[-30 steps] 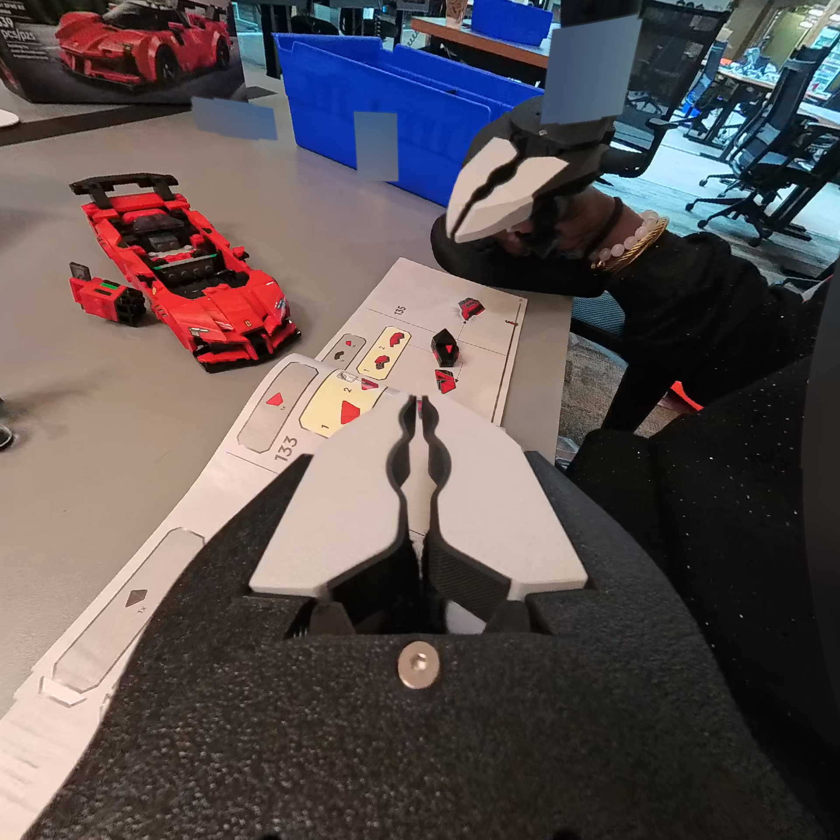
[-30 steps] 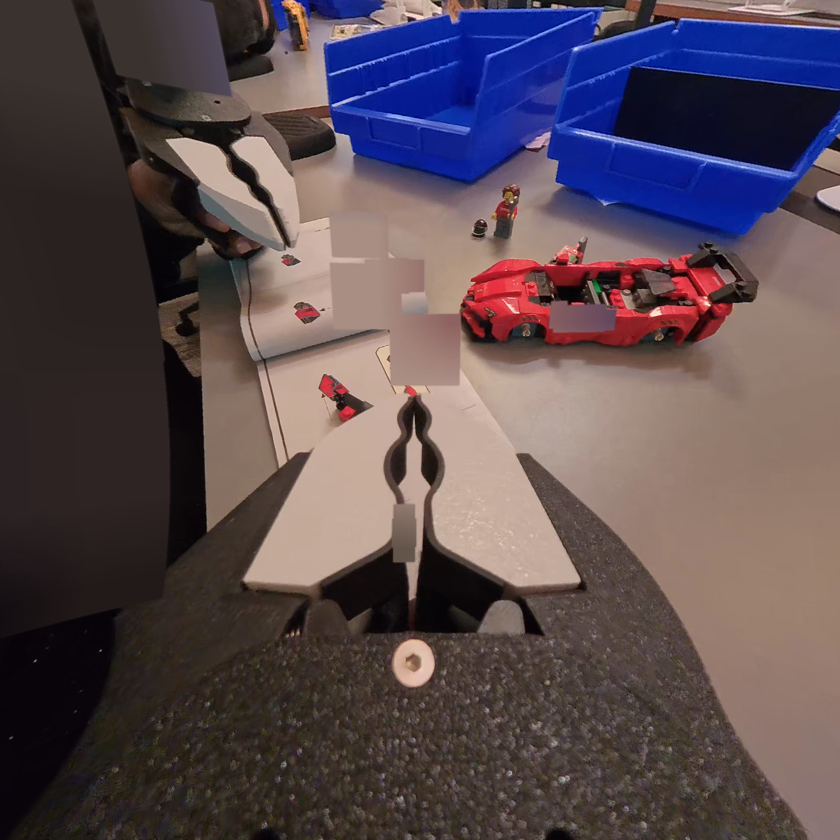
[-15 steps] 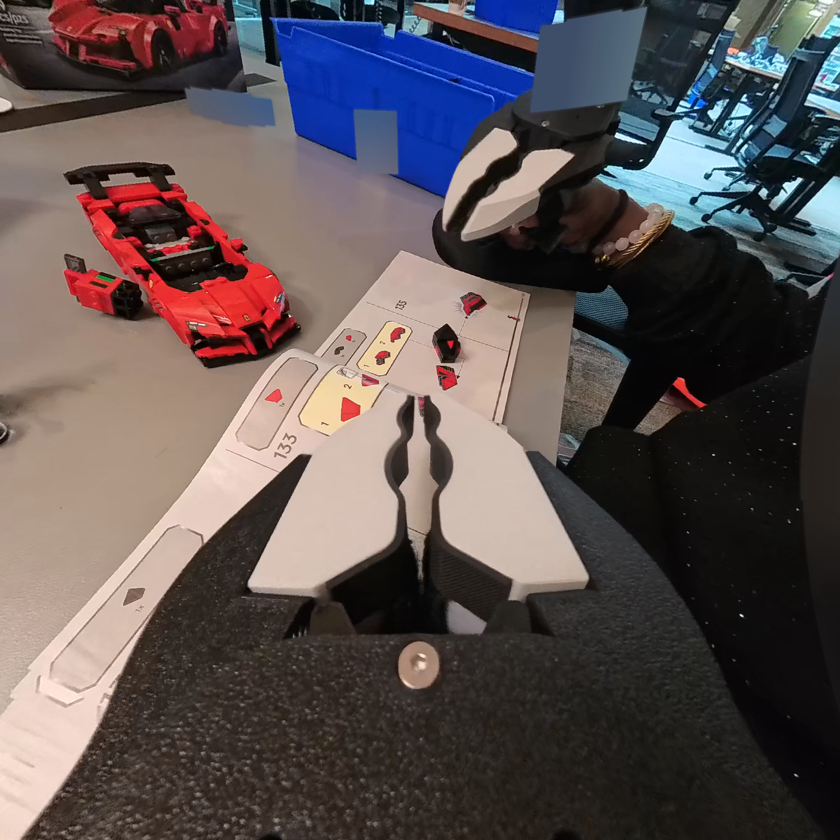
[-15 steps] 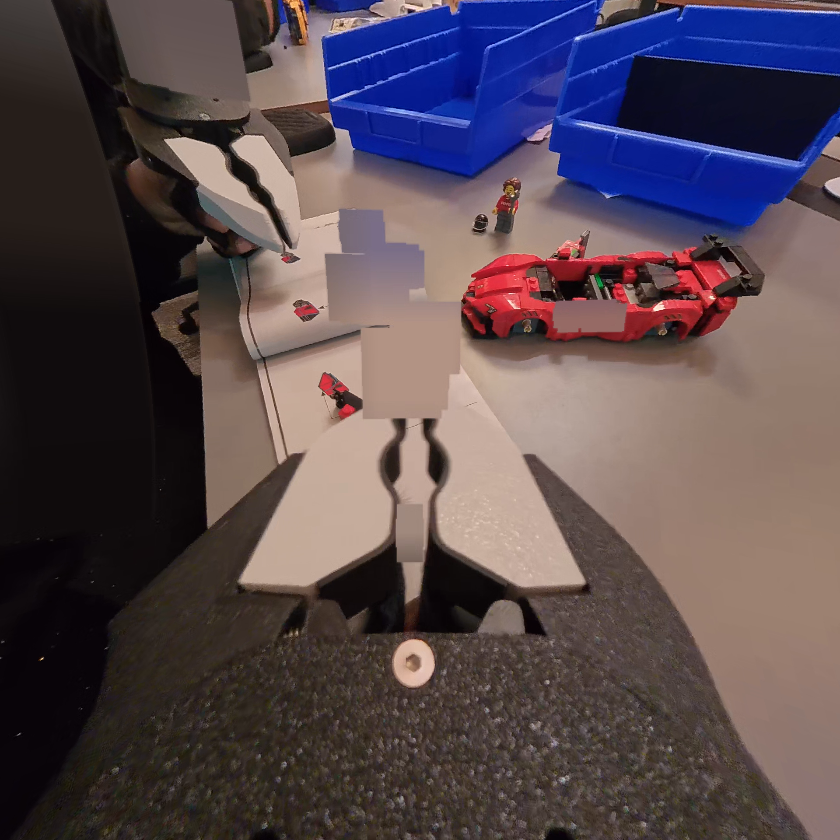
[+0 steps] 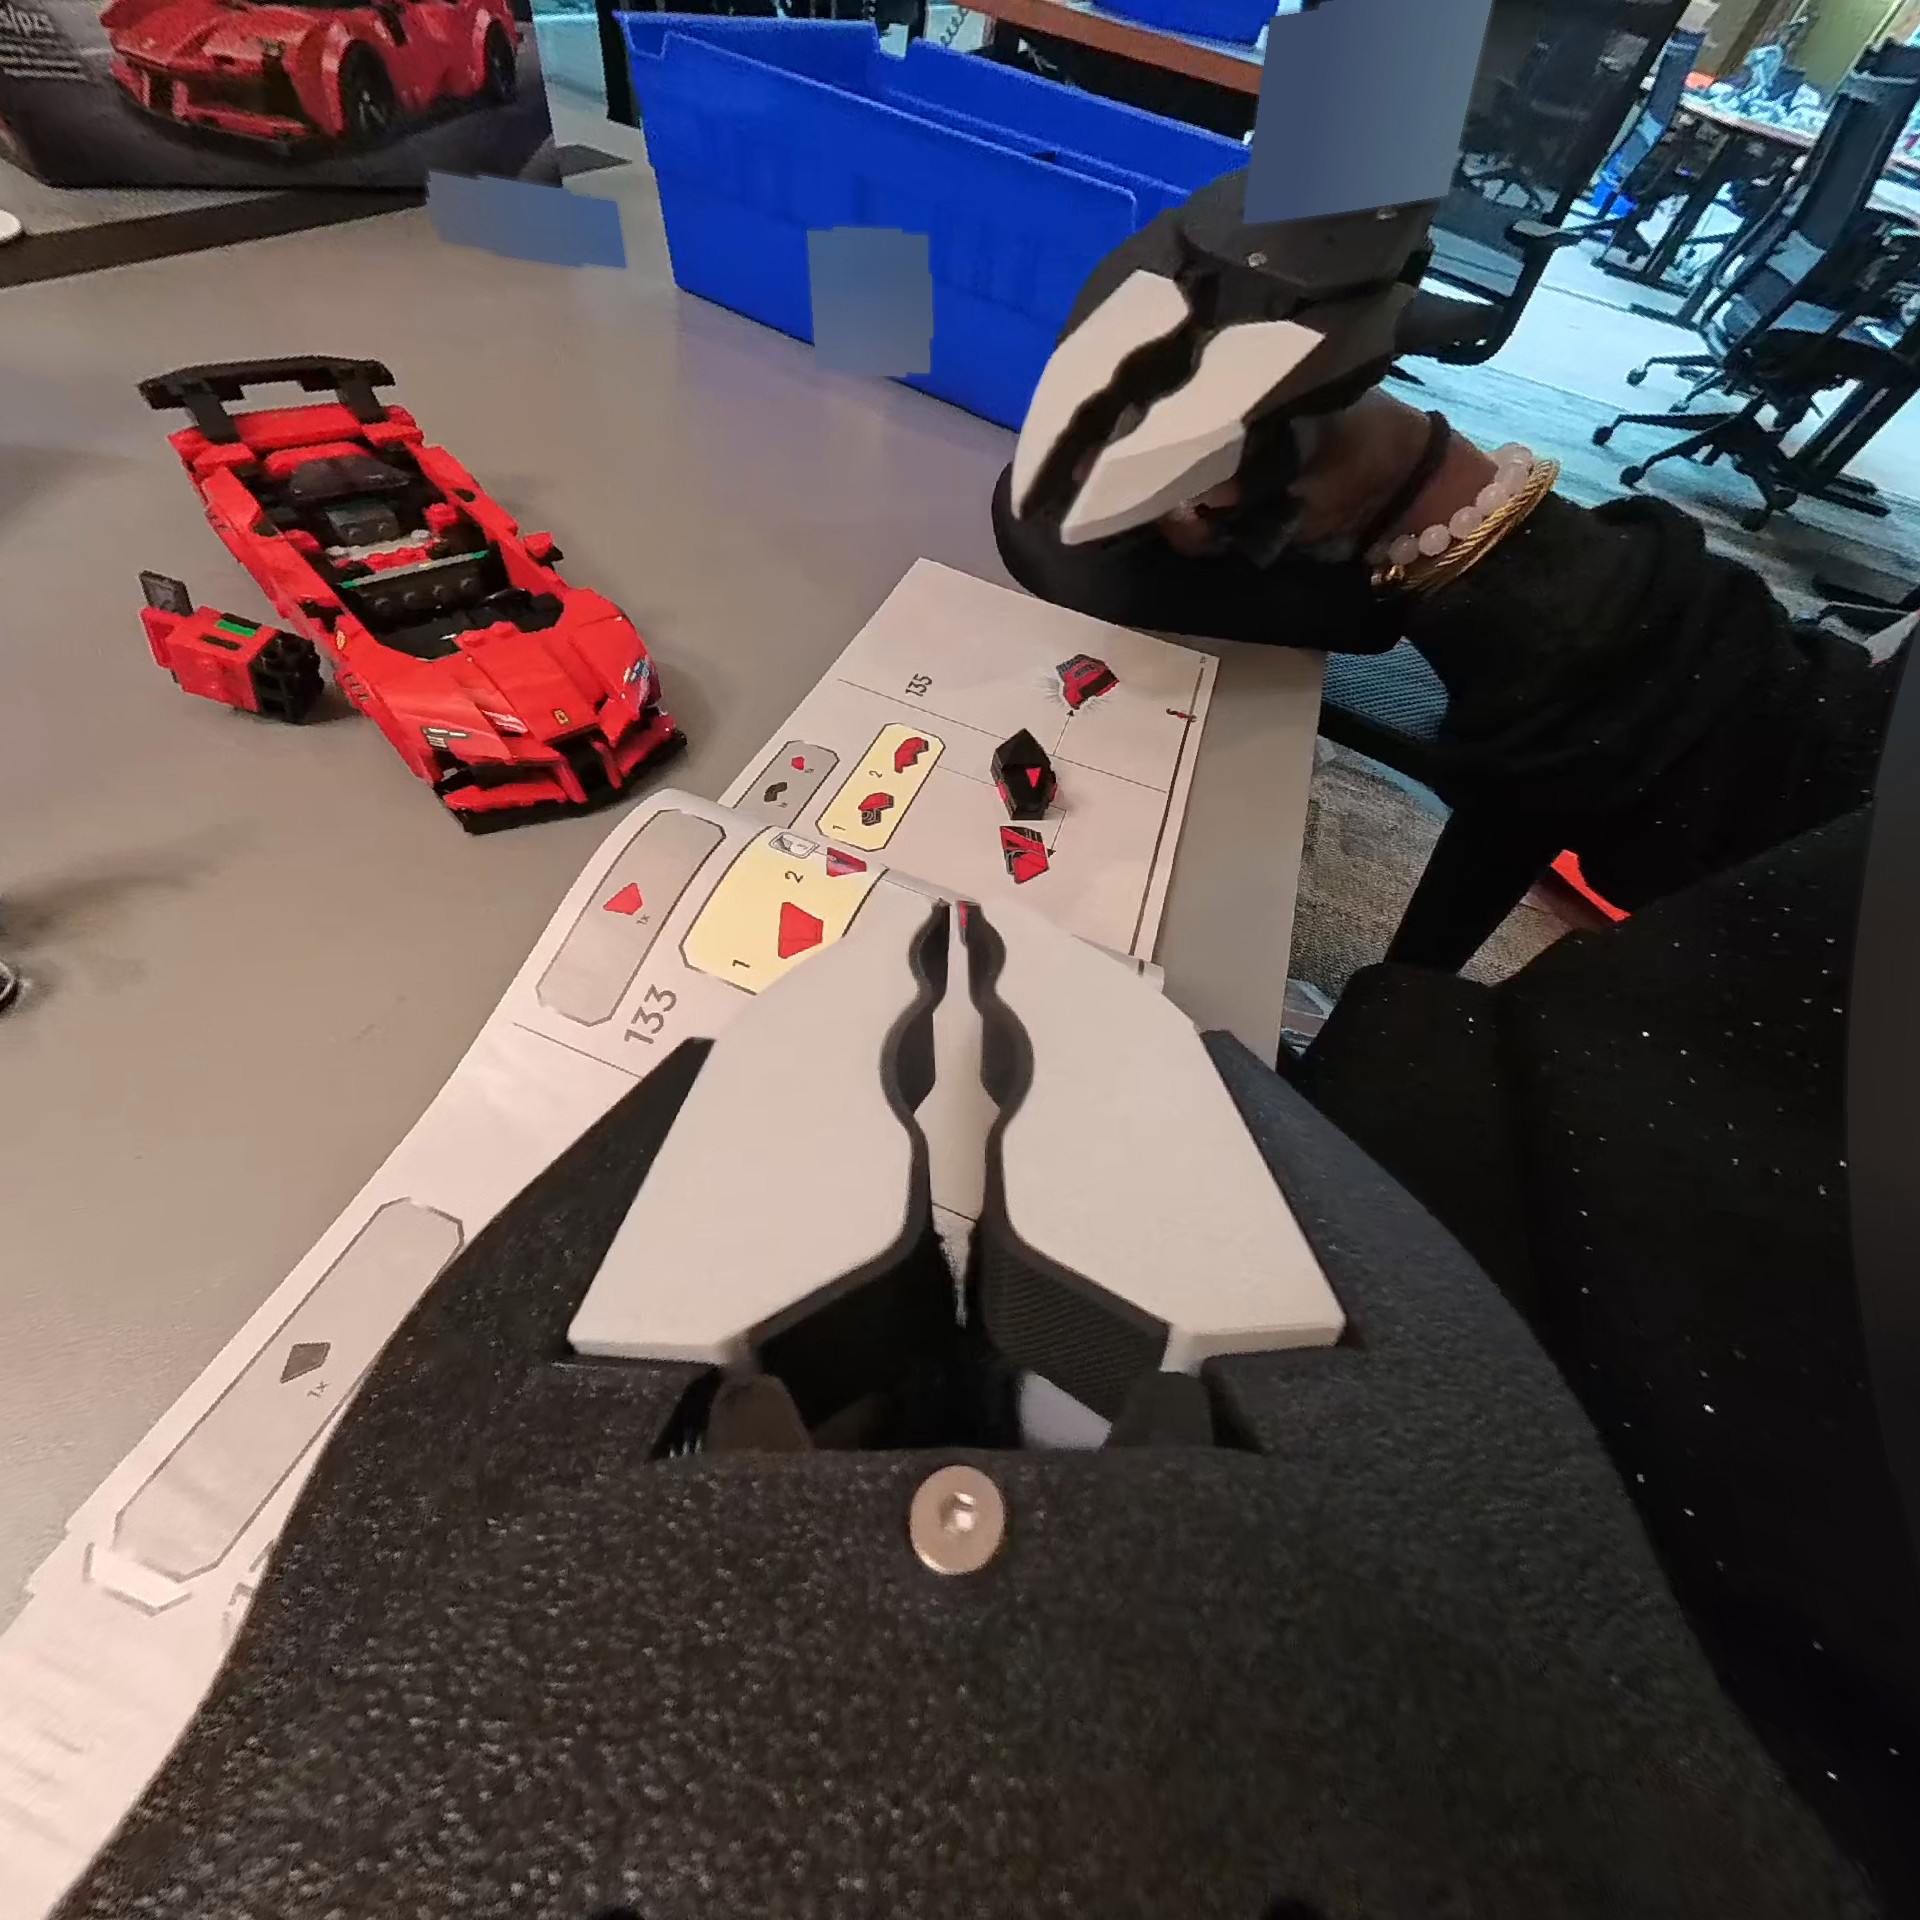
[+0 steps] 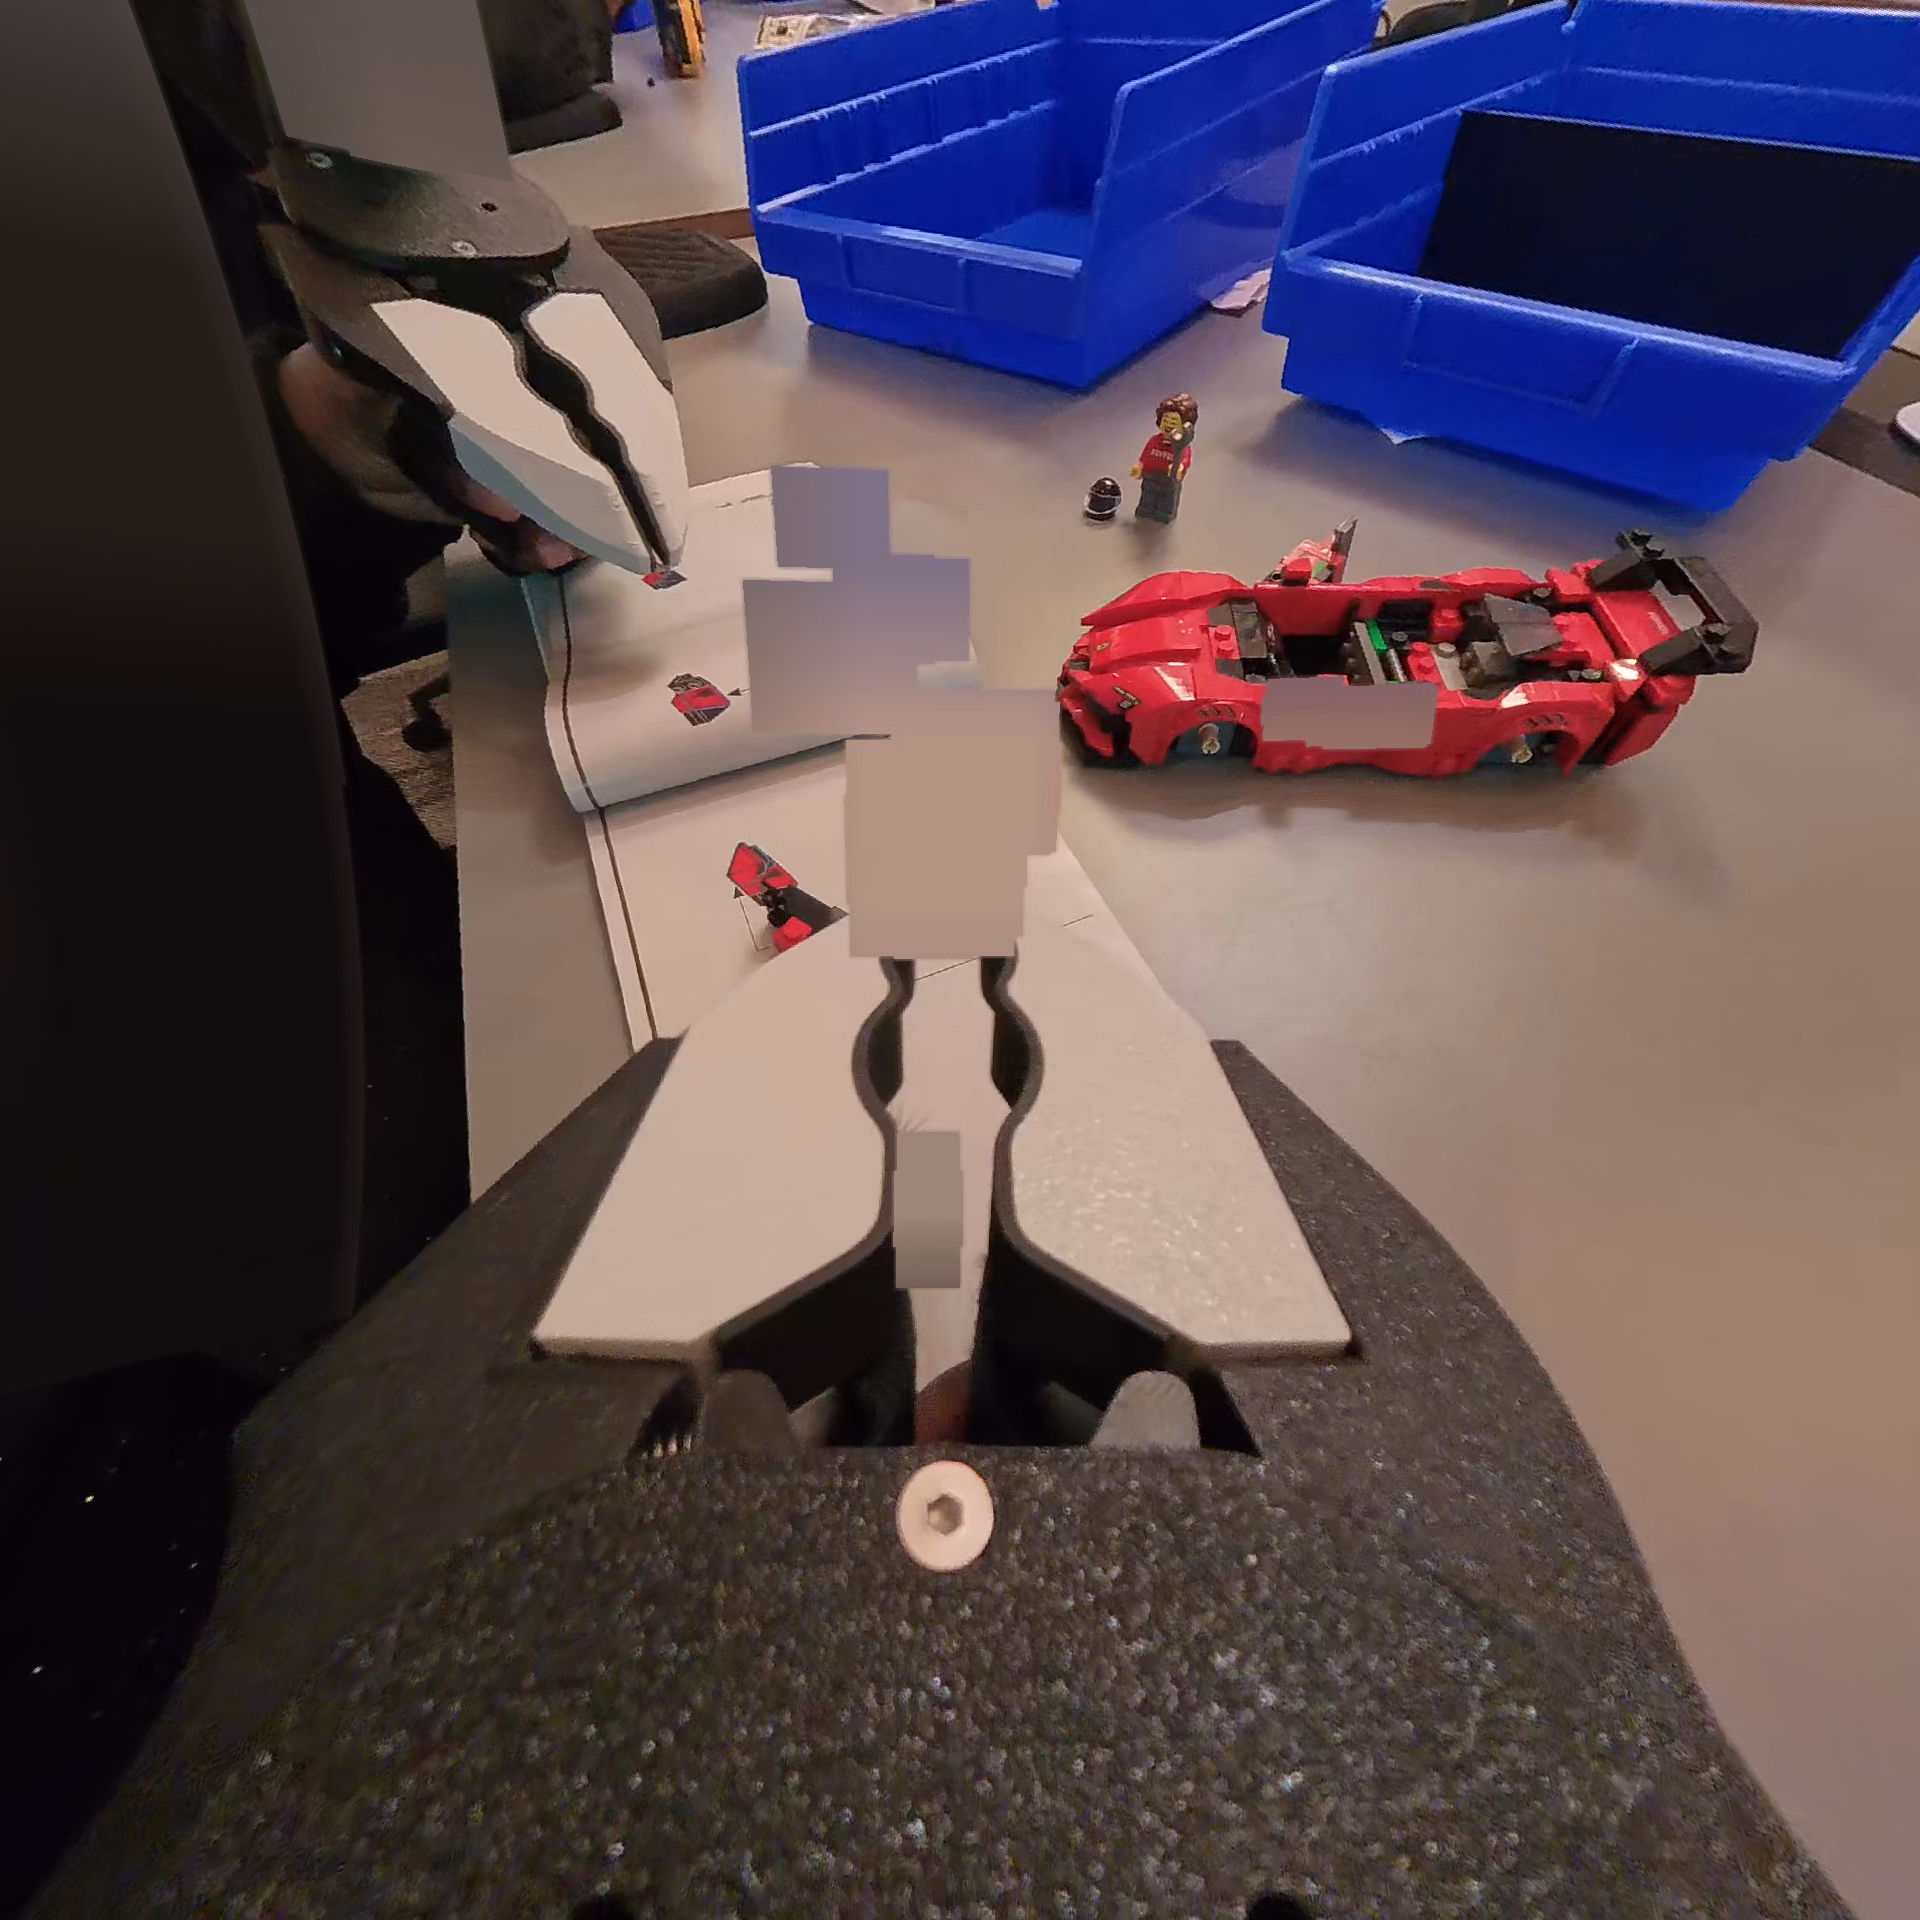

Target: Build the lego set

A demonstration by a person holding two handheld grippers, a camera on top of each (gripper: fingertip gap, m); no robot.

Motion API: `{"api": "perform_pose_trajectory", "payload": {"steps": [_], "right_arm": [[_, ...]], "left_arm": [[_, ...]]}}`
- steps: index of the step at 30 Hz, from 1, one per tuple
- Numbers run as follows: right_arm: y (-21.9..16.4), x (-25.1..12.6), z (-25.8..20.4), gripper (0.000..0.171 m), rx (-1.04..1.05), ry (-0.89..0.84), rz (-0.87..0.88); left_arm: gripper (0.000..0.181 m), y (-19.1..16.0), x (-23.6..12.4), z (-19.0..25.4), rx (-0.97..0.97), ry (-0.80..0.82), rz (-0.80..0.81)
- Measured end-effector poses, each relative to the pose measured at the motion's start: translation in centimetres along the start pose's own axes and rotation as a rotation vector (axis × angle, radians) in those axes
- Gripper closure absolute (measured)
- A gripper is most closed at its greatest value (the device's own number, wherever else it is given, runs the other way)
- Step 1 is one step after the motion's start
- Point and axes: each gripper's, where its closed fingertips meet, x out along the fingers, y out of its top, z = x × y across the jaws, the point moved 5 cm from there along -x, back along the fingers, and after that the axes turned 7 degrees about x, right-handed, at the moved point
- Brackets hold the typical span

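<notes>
A red Lego car (image 5: pixel 416 603) stands on the grey table, and it also shows in the right wrist view (image 6: pixel 1403 665). A small red and black sub-assembly (image 5: pixel 223 660) lies beside its rear. An open instruction booklet (image 5: pixel 1101 790) lies at the table's near edge. My left gripper (image 5: pixel 951 920) is shut, tips just above the booklet; a red speck at the tips may be print. It also shows in the right wrist view (image 6: pixel 655 556). My right gripper (image 6: pixel 945 977) is open and empty over the booklet (image 6: pixel 665 935), and shows in the left wrist view (image 5: pixel 1049 516).
Two blue bins (image 6: pixel 997 208) (image 6: pixel 1610 312) stand at the back of the table. A minifigure (image 6: pixel 1164 457) and a black helmet (image 6: pixel 1103 499) stand behind the car. The set's box (image 5: pixel 260 83) is at the far left. The table edge (image 5: pixel 1247 935) runs beside the booklet. About 15 cm separates my right fingertips from the red Lego car (image 5: pixel 416 603).
My right gripper has gone from shut to open. Both grippers have hardly shifted. The car and the booklet have not moved.
</notes>
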Motion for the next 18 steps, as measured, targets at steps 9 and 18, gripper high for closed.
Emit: {"api": "perform_pose_trajectory", "payload": {"steps": [9, 18], "right_arm": [[0.01, -0.05, -0.15, 0.171, -0.006, 0.013, 0.002], [-0.06, 0.03, -0.41, 0.171, -0.032, 0.017, -0.009]], "left_arm": [[0.180, 0.01, 0.02, 0.04, 0.006, 0.003, 0.000], [0.181, -0.02, 0.08, 0.30, 0.027, -0.009, -0.005]]}}
